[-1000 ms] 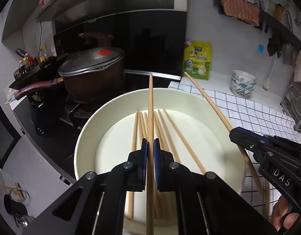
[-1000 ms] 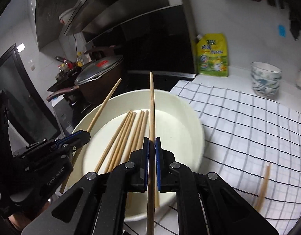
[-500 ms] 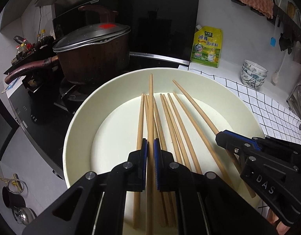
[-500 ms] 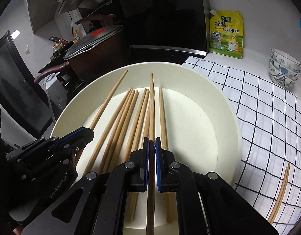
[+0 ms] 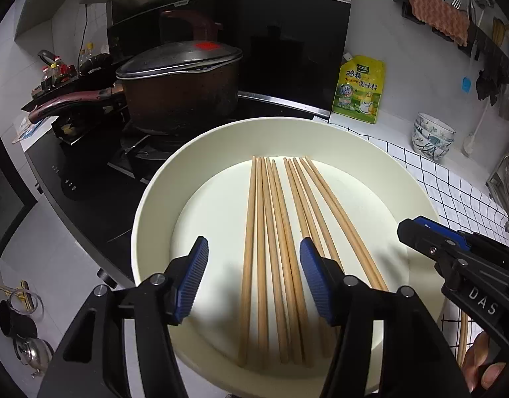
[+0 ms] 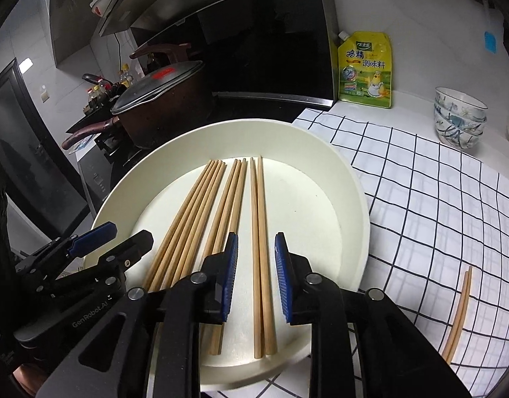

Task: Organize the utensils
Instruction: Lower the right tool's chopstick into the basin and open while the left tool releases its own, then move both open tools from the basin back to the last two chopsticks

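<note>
Several wooden chopsticks point(image 5: 281, 232) lie side by side in a wide cream bowl point(image 5: 155, 199). They also show in the right wrist view point(image 6: 221, 212), in the same bowl point(image 6: 357, 199). My left gripper point(image 5: 254, 278) is open and empty above the near part of the bowl. My right gripper point(image 6: 254, 278) is open and empty over two chopsticks point(image 6: 259, 232) lying in the bowl. Each gripper shows in the other's view: the right one point(image 5: 453, 265) and the left one point(image 6: 88, 258). Two more chopsticks point(image 6: 460, 308) lie on the checked cloth to the right.
A dark lidded pot point(image 5: 181, 93) sits on the stove behind the bowl. A yellow seasoning pouch point(image 5: 360, 89) leans on the wall. Stacked patterned bowls point(image 5: 433, 139) stand at the right. A black-and-white checked cloth point(image 6: 436, 182) covers the counter.
Both grippers have opened and let go of the chopsticks they held. Those chopsticks now lie in the bowl with the others.
</note>
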Demonstrator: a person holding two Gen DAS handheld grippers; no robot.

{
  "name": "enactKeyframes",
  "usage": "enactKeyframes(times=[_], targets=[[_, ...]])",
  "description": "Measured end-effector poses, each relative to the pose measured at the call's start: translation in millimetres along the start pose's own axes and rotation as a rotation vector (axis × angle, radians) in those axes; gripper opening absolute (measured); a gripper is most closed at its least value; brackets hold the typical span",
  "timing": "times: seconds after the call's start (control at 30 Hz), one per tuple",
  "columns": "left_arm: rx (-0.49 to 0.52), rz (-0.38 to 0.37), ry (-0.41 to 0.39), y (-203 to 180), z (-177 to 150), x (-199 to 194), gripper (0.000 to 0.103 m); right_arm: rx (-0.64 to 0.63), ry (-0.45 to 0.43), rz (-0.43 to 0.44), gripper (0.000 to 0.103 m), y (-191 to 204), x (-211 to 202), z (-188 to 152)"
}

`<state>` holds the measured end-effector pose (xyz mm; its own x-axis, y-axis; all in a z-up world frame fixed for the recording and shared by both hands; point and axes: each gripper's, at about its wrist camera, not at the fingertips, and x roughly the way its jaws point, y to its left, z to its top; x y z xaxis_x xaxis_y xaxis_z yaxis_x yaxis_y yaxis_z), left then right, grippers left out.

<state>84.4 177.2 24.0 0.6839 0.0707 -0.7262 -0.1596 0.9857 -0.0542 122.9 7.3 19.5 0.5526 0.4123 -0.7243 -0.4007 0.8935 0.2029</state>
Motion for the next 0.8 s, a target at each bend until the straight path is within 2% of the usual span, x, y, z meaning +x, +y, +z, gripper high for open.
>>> enactKeyframes(times=[0.3,0.53,0.8], targets=[[0.009,-0.034,-0.008,-11.2,-14.2,-17.6,0.059,0.004,-0.029,-0.028,0.022,-4.6,-27.2,-16.6],[0.028,-0.065,-0.025,-30.4,-25.7,-34.6,0.068,0.027,-0.058,-0.077,0.024,-18.9,-55.1,-35.1],[0.068,-0.102,-0.027,-58.1,-39.7,-50.8,0.073,0.063,-0.089,-0.142,0.03,-43.4,-88.4,-62.7]])
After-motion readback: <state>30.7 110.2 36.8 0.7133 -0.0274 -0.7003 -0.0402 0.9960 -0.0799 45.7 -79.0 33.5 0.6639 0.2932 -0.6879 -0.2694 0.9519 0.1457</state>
